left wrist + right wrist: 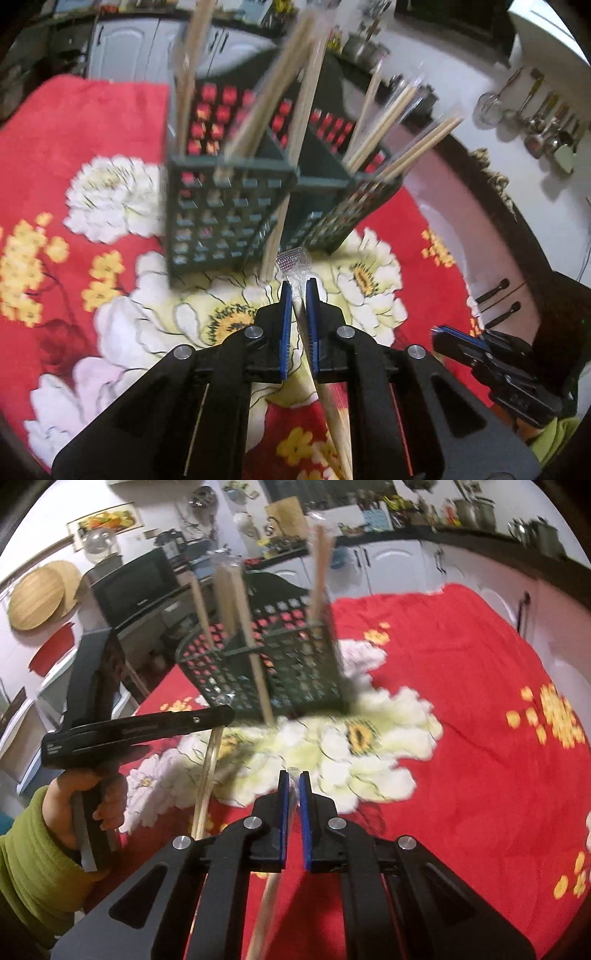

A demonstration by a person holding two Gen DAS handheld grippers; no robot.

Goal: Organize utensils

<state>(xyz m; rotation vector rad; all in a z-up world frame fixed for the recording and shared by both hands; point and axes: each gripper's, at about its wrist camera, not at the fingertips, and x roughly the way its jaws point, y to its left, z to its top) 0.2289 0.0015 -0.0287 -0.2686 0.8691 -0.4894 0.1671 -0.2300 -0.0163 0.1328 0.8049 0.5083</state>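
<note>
White cabinet doors (391, 566) with dark handles are lining the far wall under a dark shelf (461, 535) crowded with steel pots. Ladles (535, 122) are hanging on a white wall. A dark microwave (133, 585) is sitting beneath round woven mats (37, 598).

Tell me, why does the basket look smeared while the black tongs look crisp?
Left wrist view: the basket and sticks are smeared by motion blur, while the left tongs stay crisp. Right wrist view: same smear on the basket; right tongs sharp. Both views bend at the edges.
</note>
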